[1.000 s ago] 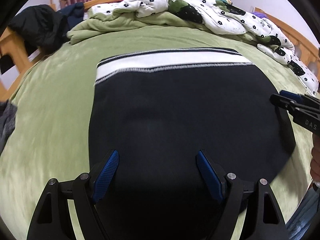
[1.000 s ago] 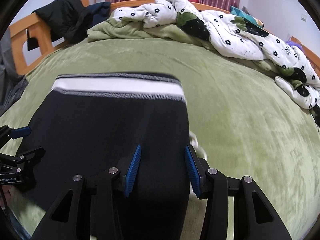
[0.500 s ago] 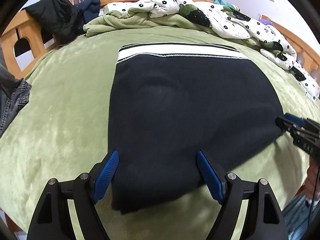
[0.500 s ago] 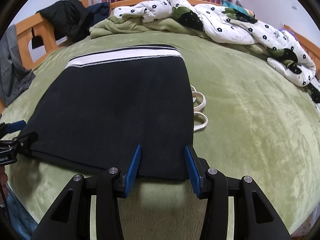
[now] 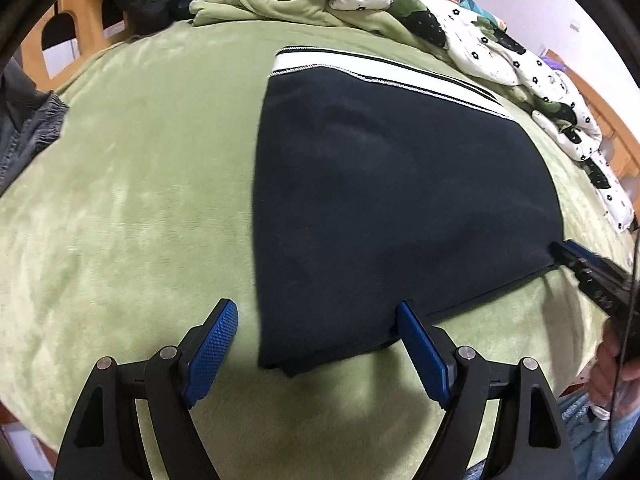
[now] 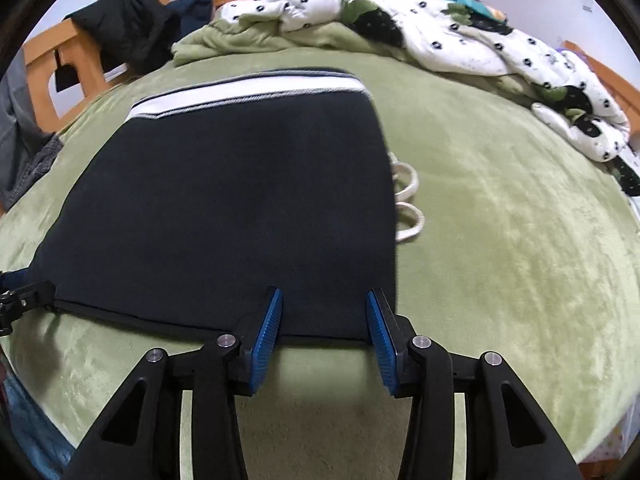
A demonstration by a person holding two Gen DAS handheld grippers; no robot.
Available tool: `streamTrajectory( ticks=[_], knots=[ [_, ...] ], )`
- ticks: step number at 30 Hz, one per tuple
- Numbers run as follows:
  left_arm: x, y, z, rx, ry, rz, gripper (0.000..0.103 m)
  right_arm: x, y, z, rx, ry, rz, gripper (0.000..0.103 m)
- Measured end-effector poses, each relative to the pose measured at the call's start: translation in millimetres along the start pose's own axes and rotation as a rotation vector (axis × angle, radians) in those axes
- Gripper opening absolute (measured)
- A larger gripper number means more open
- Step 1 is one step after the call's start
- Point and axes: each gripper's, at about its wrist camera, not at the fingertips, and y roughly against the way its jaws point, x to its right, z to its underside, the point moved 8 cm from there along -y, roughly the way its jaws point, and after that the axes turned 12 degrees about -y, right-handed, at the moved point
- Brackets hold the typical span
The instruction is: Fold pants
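The black pants (image 5: 392, 200) lie folded flat on the green bed cover (image 5: 132, 216), with the white striped waistband (image 5: 384, 72) at the far end. My left gripper (image 5: 316, 320) is open and empty, over the near left corner of the fold. My right gripper (image 6: 324, 308) is open and empty at the near right edge of the pants (image 6: 224, 208). The waistband (image 6: 248, 94) shows far off there too. A white drawstring (image 6: 408, 204) pokes out at the right side. The right gripper also shows in the left wrist view (image 5: 576, 264).
A crumpled white flowered quilt (image 6: 460, 40) and green blanket (image 5: 288, 8) lie at the head of the bed. Dark jackets (image 6: 128, 32) hang on the wooden frame (image 6: 44, 64) at left. Grey clothing (image 5: 24, 136) lies at the left edge.
Both grippers have pulled back toward the near edge of the bed. The near edge of the folded pants now shows in both views, lying flat.
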Motion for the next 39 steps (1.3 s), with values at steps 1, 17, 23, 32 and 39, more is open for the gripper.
streamTrajectory(
  ticks=[1, 17, 23, 32, 39],
  knots=[
    [0, 2, 0, -0.001, 0.002, -0.013, 0.081, 4, 6, -1, 0.008, -0.013, 0.006, 0.043],
    [34, 118, 7, 0.151, 0.008, 0.002, 0.079, 5, 120, 9, 0.049, -0.097, -0.044, 0.062],
    [56, 145, 9, 0.204, -0.04, -0.057, 0.079, 2, 148, 21, 0.131, -0.093, -0.017, 0.096],
    [65, 163, 12, 0.235, -0.067, -0.11, 0.081, -3, 161, 26, 0.127, -0.079, -0.043, 0.096],
    [61, 168, 12, 0.241, -0.053, -0.111, 0.081, -6, 165, 27, 0.137, -0.069, -0.038, 0.097]
  ],
)
